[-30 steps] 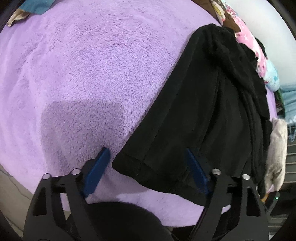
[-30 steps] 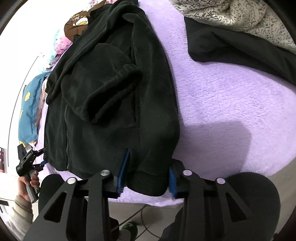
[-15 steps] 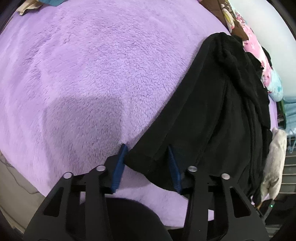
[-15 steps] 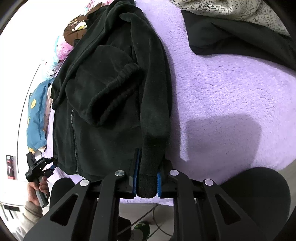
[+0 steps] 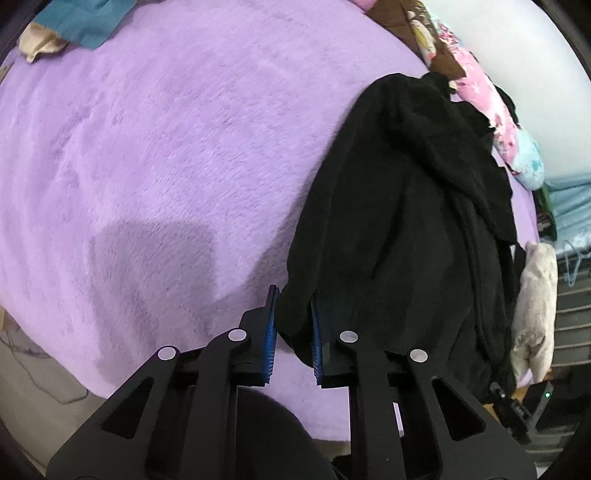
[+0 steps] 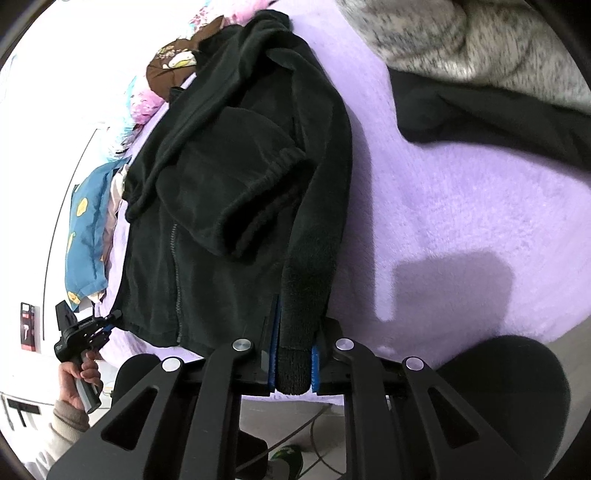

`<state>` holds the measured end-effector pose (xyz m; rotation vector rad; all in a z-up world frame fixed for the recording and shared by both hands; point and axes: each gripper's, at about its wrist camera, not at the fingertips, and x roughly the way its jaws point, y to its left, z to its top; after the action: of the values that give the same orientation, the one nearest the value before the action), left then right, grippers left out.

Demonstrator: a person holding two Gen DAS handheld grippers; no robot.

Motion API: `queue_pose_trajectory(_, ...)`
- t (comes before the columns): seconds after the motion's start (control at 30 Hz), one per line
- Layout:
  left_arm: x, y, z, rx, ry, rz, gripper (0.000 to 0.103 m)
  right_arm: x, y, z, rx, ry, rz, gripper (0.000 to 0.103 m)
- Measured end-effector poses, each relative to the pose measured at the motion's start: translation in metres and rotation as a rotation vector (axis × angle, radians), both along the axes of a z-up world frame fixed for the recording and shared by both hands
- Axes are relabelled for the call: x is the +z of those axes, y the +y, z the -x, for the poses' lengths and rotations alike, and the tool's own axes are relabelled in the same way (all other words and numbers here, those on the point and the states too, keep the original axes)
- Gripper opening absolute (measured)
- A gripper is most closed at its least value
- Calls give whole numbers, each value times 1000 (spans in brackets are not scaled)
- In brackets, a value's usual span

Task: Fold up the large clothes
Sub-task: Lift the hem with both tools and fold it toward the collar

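Note:
A black fleece zip jacket lies on a purple plush blanket, one sleeve folded across its chest. It also shows in the left wrist view. My left gripper is shut on the jacket's bottom hem corner near the bed's front edge. My right gripper is shut on the other hem corner, the fleece bunched between the blue pads. The left gripper also appears at the far left of the right wrist view, held in a hand.
A grey speckled garment over a dark one lies at the back right. Colourful printed clothes line the wall side. A cream cloth hangs off the bed edge. A teal cloth lies at the far corner.
Both grippers closed from open onto the jacket's bottom hem corners. The hem is now bunched and slightly raised between each pair of pads.

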<state>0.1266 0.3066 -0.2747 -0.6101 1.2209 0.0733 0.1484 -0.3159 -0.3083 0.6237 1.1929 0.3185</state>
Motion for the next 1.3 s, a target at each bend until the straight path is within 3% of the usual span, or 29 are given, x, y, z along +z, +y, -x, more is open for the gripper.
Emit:
queue_pose_trajectory(0.3,30,6,2,-24,-60,59,12,47,-7,-3,-5,-87,-32,11)
queue_pose_trajectory(0.63,82,1,-14,-33,-118,99,12,101,-14,-28,30,-182,-72,11)
queue_pose_trajectory(0.9,128,-4,-43,-17,-140,104,11,132,-29,-62,43,-223,-108,10)
queue_pose_trajectory(1.13,145,-7,-75,-32,-141,114,11,152,-45,-92,30,-245,-116,10)
queue_pose_trajectory(1.3,158,-5,-100,-20,-159,164,11,159,-49,-108,9,-252,-104,10)
